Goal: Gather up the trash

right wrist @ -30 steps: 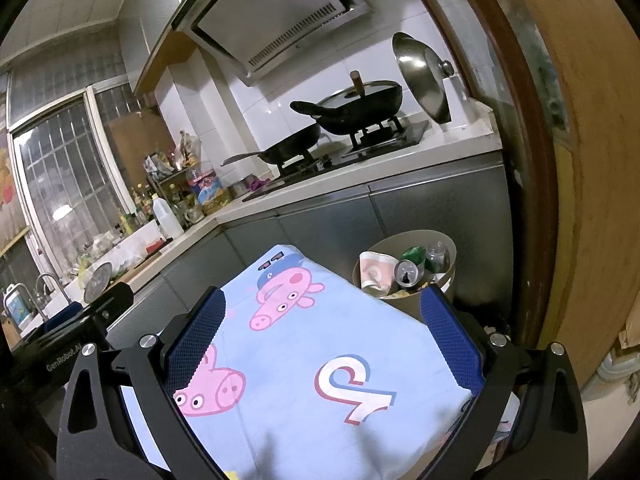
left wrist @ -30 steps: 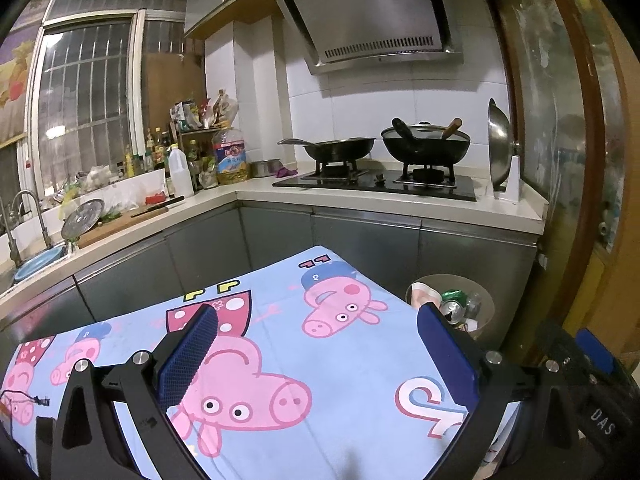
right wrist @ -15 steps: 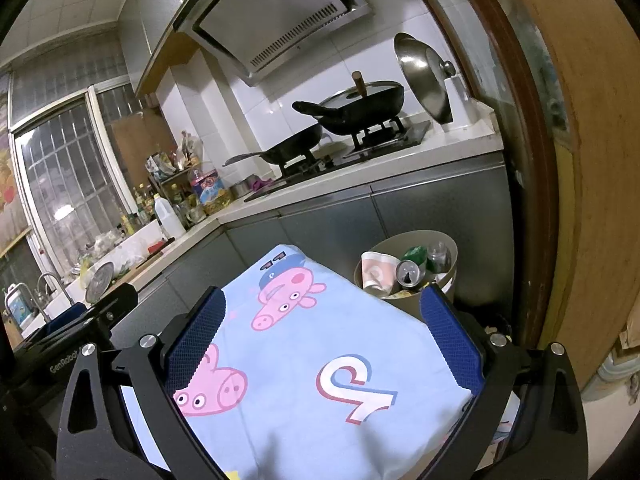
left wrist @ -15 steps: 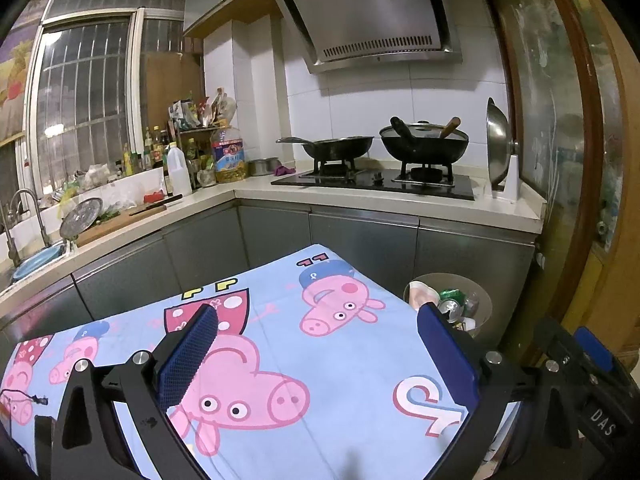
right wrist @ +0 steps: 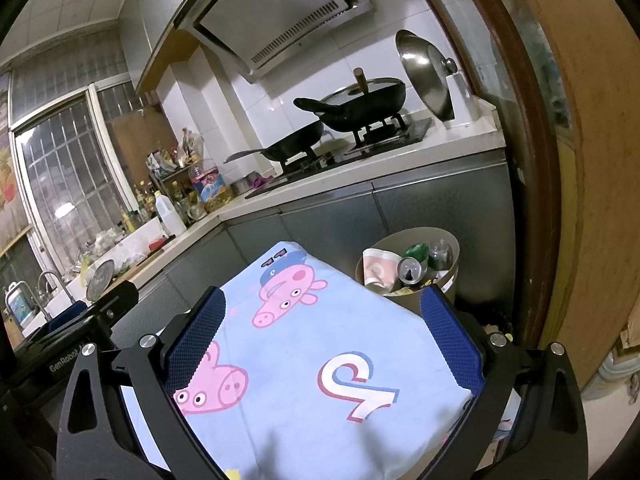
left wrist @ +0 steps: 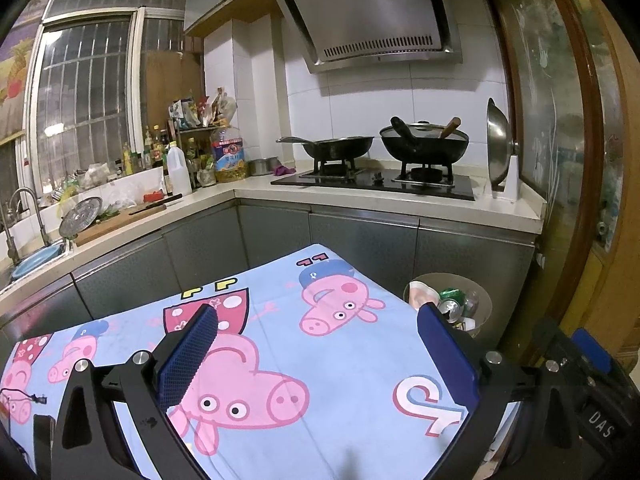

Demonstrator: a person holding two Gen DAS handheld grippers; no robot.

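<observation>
Both my wrist views look low across the cartoon cloth (left wrist: 328, 364) toward the stove (right wrist: 340, 152), sharing the trash bin (right wrist: 450, 280).

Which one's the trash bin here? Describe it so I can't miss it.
Find the stove counter; below its grey cabinets, past the cartoon-pig cloth, stands a round tan bin. It alone holds a paper cup and cans.

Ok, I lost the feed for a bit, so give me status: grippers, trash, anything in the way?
Left gripper open, empty. Right gripper open, empty. Trash bin holds cup, cans. Cartoon cloth bare, nothing blocking.
</observation>
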